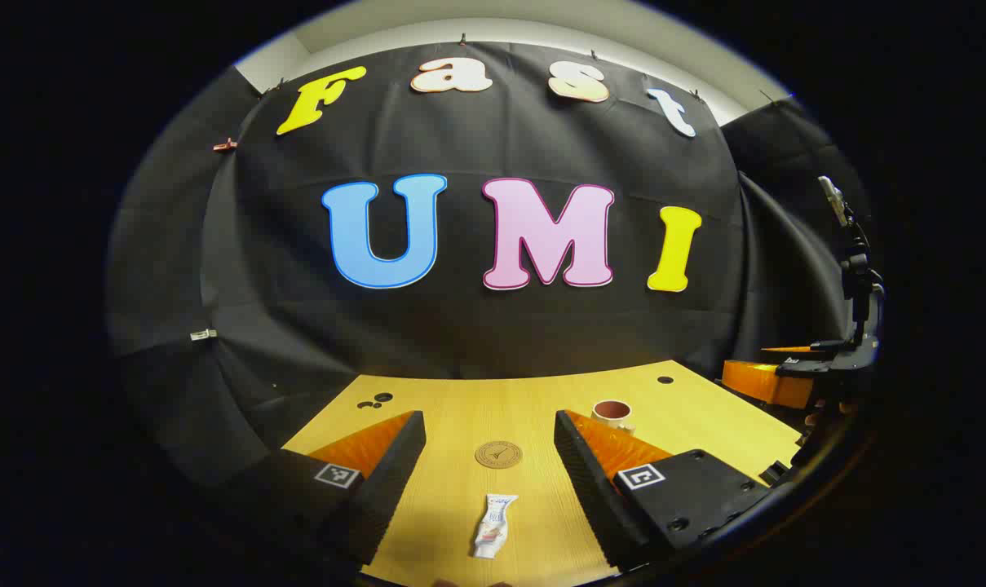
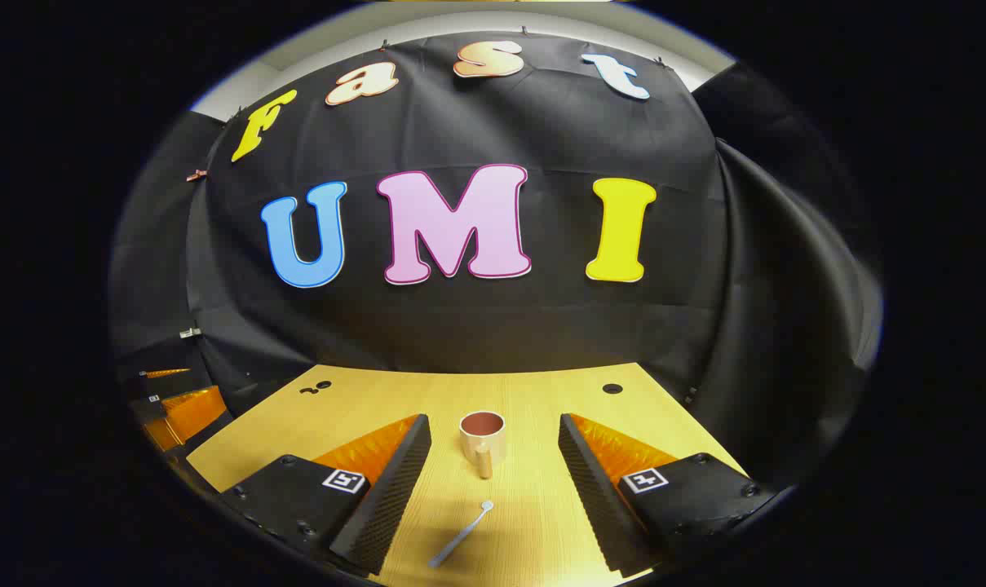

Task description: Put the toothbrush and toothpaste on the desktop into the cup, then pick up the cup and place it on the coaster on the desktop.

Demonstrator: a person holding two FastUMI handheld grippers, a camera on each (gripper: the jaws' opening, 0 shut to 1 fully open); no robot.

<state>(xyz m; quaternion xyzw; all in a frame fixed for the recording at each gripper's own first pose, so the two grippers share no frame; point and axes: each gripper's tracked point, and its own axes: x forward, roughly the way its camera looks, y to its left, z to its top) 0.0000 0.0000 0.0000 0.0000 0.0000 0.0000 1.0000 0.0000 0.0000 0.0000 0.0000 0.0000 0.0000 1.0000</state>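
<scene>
**Toothpaste and toothbrush flat on the desk, both grippers empty**

Toothpaste (image 1: pixel 493 525) lies flat on the desk (image 1: pixel 705 412), long axis running away from you toward the coaster (image 1: pixel 498 454) just beyond. It sits between your left gripper (image 1: pixel 488 477) fingers, untouched; jaws spread wide, holding nothing. Over on your right, the toothbrush (image 2: pixel 461 534) lies flat, slanted, head pointing toward the cup (image 2: pixel 482 440). The cup stands upright, handle facing you. Your right gripper (image 2: pixel 493 481) is also wide open, nothing grasped.
</scene>
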